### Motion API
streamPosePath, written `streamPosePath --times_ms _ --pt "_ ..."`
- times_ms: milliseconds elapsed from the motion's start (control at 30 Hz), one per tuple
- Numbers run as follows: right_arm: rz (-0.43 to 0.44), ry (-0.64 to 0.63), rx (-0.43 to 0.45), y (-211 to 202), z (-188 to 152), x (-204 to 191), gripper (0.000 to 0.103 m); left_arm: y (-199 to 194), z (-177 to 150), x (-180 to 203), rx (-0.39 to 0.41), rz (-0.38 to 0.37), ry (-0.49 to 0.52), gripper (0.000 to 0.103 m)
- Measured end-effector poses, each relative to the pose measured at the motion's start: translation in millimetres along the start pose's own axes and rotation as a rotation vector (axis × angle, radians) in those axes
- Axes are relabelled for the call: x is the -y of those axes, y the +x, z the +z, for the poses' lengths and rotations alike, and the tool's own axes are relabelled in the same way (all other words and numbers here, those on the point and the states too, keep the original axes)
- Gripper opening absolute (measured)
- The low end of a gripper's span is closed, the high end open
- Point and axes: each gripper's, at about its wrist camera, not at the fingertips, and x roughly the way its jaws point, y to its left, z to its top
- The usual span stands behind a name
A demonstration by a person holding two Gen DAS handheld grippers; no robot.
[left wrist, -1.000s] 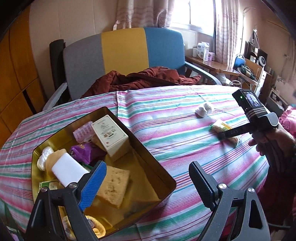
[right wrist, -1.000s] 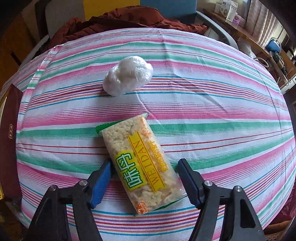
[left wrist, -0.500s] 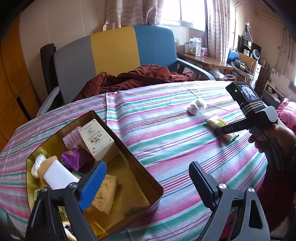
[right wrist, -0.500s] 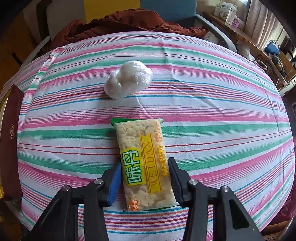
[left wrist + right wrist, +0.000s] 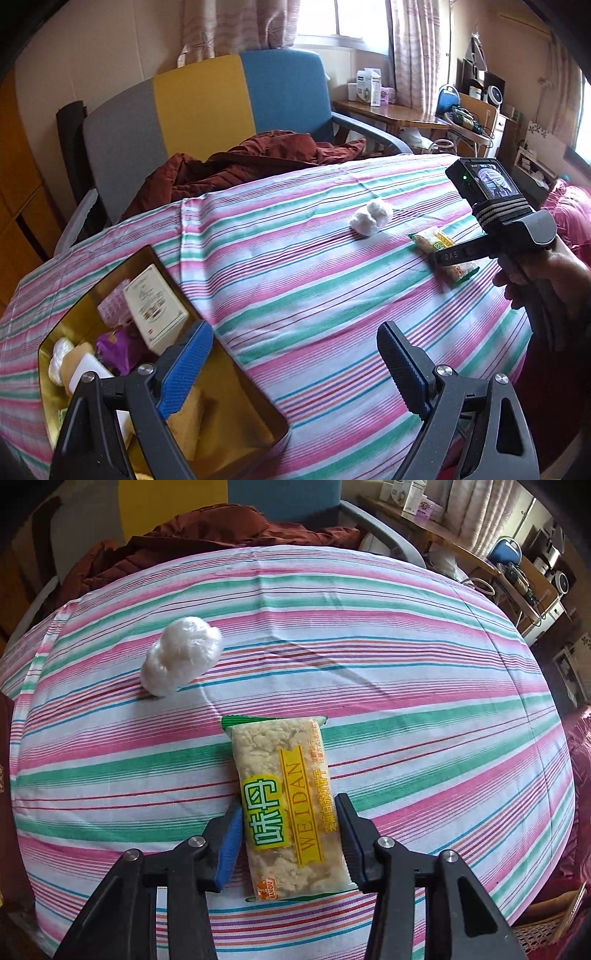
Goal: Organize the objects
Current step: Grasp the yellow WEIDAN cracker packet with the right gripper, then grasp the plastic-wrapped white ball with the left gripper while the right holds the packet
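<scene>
Your right tongs (image 5: 288, 845) clamp a yellow-and-green snack packet (image 5: 286, 805) over the striped worktop (image 5: 424, 709), near a white wrapped ball (image 5: 181, 655). Your left tongs (image 5: 295, 369) gape wide and empty beside the gold tin (image 5: 255, 402)

My tablecloth (image 5: 406, 672) runs in pink, green and white stripes with thin red and blue lines; the snack packet (image 5: 288, 797) is clear with green ends and a yellow label; the wrapped ball (image 5: 181, 661) is white; the tin (image 5: 236, 373) is gold inside; the chair (image 5: 207, 107) is grey, yellow and blue.
</scene>
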Motion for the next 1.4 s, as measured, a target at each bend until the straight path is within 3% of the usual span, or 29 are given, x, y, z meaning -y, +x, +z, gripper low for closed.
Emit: streamPosePath --times_ms 433,1000,1400 --pt "0.019 0.052 -0.016 6 3 12 0.048 41 30 24 -0.041 -0.054 0.03 0.091" --pt "0.044 0.074 -0.026 8 11 21 0.048 144 103 39 -0.174 -0.226 -0.169 0.091" --pt "0.058 0.073 -0.027 8 15 19 0.049 216 133 72 -0.219 -0.254 -0.169 0.091"
